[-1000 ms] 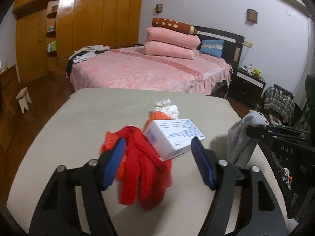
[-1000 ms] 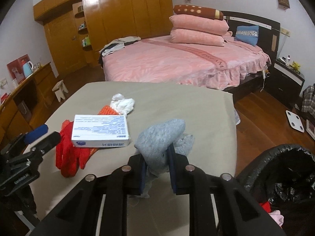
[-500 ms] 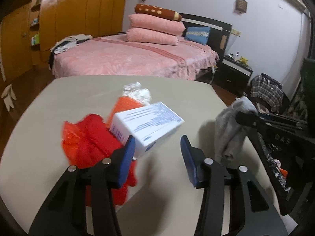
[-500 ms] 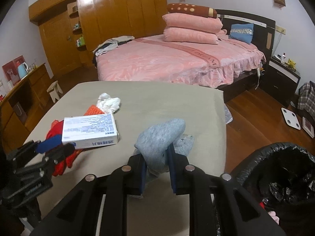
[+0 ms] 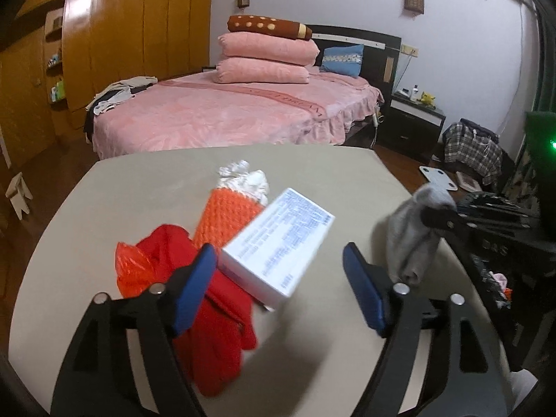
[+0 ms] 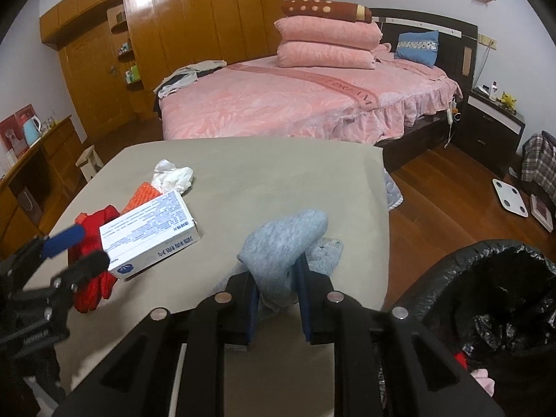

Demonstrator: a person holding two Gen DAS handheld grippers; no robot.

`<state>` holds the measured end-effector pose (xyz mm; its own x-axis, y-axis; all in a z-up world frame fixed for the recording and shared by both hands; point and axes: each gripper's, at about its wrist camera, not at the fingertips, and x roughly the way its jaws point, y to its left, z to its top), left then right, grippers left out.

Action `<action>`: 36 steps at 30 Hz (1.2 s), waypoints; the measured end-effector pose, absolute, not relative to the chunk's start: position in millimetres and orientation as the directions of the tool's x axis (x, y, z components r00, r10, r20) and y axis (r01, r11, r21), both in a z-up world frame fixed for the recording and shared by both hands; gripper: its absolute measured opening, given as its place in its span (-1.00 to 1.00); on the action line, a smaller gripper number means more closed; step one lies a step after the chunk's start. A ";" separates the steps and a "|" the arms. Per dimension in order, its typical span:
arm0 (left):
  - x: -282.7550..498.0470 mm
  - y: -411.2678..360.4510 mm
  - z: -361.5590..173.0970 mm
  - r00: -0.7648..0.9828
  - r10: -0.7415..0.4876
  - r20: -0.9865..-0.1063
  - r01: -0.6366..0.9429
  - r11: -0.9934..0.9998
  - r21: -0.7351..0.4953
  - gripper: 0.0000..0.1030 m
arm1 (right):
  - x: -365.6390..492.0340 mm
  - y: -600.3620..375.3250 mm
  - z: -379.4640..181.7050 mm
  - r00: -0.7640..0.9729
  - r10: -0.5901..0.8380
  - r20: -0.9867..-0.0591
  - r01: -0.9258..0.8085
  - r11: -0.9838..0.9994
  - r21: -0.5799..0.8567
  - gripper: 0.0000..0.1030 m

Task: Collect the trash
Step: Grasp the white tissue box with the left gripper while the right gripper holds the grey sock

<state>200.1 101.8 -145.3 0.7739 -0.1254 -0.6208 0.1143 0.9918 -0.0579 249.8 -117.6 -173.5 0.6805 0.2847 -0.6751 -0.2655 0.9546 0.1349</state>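
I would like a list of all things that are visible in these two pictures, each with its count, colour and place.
table: one, beige, in front of the bed
box: one, white with blue print, on the table, lying over the red gloves and the orange knit piece
red gloves: appear to be a pair, red, under the box's near end
orange knit piece: one, orange, beyond the gloves
crumpled paper: one, white, at the knit piece's far end
grey sock: one, grey, in the right gripper
bin: one, black bag lining, right of the table
bed: one, pink cover, behind the table
left gripper: one, black with blue pads, open around the box; jaws have just been opening
right gripper: one, black, shut on the grey sock
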 end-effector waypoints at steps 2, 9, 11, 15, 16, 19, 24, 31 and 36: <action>208.5 103.3 -148.0 0.762 -0.129 -0.634 0.123 0.991 -0.053 0.54 | 251.3 -116.2 -174.6 0.677 0.288 -0.677 -0.267 0.954 0.138 -0.62; 219.0 96.9 -157.3 0.730 -0.178 -0.659 0.161 0.983 -0.087 0.58 | 255.6 -117.8 -174.7 0.673 0.285 -0.683 -0.269 0.954 0.132 -0.62; 216.7 90.8 -160.9 0.707 -0.226 -0.670 0.187 0.974 -0.131 0.58 | 256.0 -120.2 -175.6 0.672 0.279 -0.686 -0.263 0.956 0.132 -0.62; 212.7 81.3 -166.7 0.665 -0.307 -0.681 0.233 0.951 -0.202 0.58 | 255.9 -123.2 -178.0 0.669 0.270 -0.693 -0.254 0.959 0.129 -0.62; 213.0 79.5 -166.6 0.671 -0.295 -0.680 0.230 0.955 -0.187 0.58 | 256.1 -124.0 -178.9 0.667 0.270 -0.695 -0.252 0.959 0.130 -0.62; 221.6 79.4 -168.7 0.677 -0.264 -0.687 0.212 0.964 -0.161 0.59 | 256.3 -124.0 -179.7 0.666 0.268 -0.696 -0.252 0.959 0.129 -0.62; 241.0 75.0 -179.1 0.646 -0.257 -0.718 0.203 0.966 -0.162 0.57 | 256.1 -124.3 -179.8 0.666 0.269 -0.695 -0.252 0.959 0.129 -0.62; 246.3 71.2 -183.5 0.633 -0.273 -0.725 0.198 0.962 -0.189 0.09 | 256.4 -127.0 -178.7 0.669 0.268 -0.694 -0.247 0.960 0.133 -0.62; 236.2 74.5 -166.8 0.674 -0.263 -0.690 0.175 0.965 -0.197 0.08 | 254.0 -130.2 -173.6 0.670 0.282 -0.686 -0.246 0.957 0.153 -0.62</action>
